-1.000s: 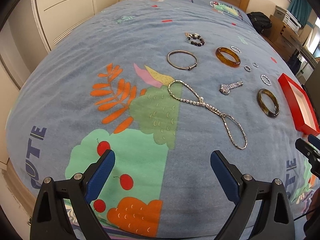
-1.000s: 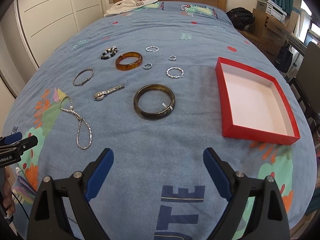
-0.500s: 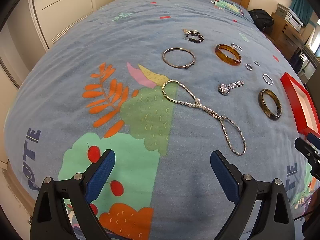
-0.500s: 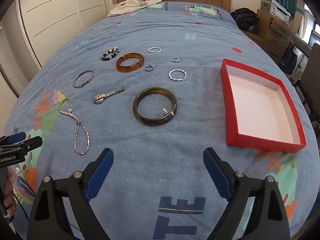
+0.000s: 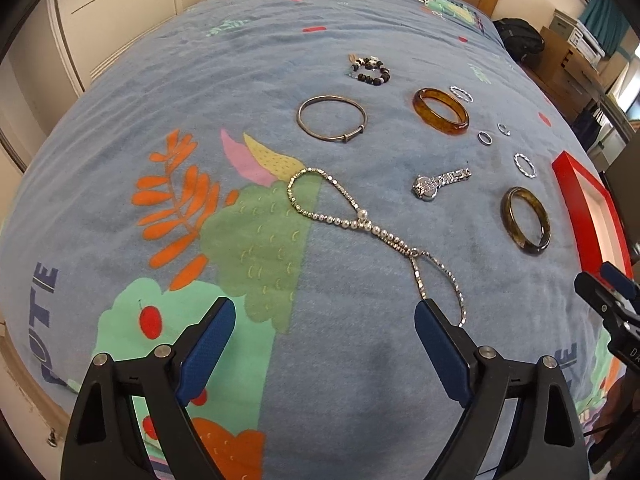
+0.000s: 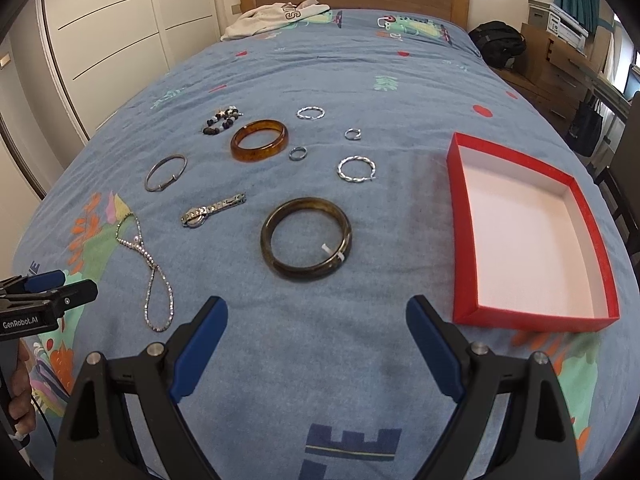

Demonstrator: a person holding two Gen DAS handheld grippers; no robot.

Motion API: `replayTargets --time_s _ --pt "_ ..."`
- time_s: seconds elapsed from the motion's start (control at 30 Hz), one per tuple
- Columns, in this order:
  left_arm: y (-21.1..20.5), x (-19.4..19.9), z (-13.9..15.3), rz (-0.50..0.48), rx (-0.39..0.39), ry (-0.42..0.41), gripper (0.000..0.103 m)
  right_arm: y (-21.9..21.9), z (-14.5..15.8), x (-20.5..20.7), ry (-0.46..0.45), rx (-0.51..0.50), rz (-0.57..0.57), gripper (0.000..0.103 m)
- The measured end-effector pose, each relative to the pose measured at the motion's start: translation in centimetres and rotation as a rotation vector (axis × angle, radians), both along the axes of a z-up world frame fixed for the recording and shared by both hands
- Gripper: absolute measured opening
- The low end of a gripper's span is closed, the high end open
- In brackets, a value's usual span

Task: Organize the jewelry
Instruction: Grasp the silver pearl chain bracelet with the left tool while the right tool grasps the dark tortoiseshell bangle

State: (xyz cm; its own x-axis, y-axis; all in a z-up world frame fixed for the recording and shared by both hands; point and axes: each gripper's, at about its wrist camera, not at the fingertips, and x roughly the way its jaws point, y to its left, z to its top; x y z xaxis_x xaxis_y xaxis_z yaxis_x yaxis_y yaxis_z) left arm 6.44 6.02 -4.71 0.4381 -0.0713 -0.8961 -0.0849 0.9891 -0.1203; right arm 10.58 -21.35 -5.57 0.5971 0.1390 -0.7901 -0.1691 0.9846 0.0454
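Gripping nothing, both jaws wide open: left gripper (image 5: 320, 334) should pinch necklace (image 5: 362, 222) at its lower-centre beaded crossing, avoiding blanket (image 5: 360, 380) snags.

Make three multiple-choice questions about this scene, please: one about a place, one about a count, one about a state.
1. Where does the red box lie relative to the dark bangle, in the right wrist view?
A. to its right
B. to its left
C. under it

2. How many thick bangles lie on the bed cover?
A. one
B. two
C. four

3. What is inside the red box?
A. the watch
B. a ring
C. nothing

Answers:
1. A, the box sits at the right side of the view, apart from the bangle.
2. B, only the dark one and the amber bangle are thick.
3. C, its white floor is bare; the watch lies on the cover.
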Motion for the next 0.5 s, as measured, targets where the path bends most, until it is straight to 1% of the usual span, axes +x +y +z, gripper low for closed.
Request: replayTargets --time_s 0.13,0.33,0.5 --pt "-0.3 1.1 -0.2 0.010 -0.016 0.011 0.089 -0.3 0.1 0.6 -0.004 0.003 0.006 0.091" --pt "-1.0 2.3 -0.8 0.000 -0.032 0.031 0.088 -0.4 -0.3 1.7 -0.002 0.018 0.019 0.091" --pt "-1.5 3.5 -1.6 0.007 -0.076 0.061 0.086 0.0 -0.8 2.9 0.002 0.033 0.032 0.091"
